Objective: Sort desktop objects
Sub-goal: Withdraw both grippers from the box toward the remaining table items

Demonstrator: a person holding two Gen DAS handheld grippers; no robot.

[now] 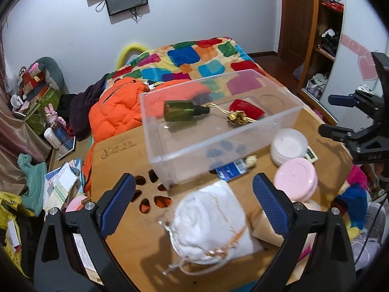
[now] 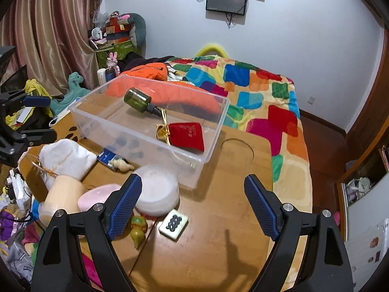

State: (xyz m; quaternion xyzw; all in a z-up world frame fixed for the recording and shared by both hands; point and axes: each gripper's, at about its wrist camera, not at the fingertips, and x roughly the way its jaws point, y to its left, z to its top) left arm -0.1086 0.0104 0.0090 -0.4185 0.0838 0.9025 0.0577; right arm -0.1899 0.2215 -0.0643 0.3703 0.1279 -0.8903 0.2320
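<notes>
On the wooden table (image 1: 126, 150), before the clear plastic bin (image 1: 218, 124): white drawstring pouch (image 1: 214, 223), between your left hand-held gripper's (image 1: 194, 209) spread jaws, ungripped. Right hand-held gripper (image 2: 193, 206) spread, empty. Lower squarely; pinch the pouch's bulk, not its cord.

Black hand-held gripper (image 1: 194, 204) frames, blue cross-hatched finger pads (image 2: 125, 205), silver screw heads at the pivots.

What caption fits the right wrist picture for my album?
Open right gripper hovers over a mahjong tile; clear bin holds a green bottle and red pouch.
</notes>
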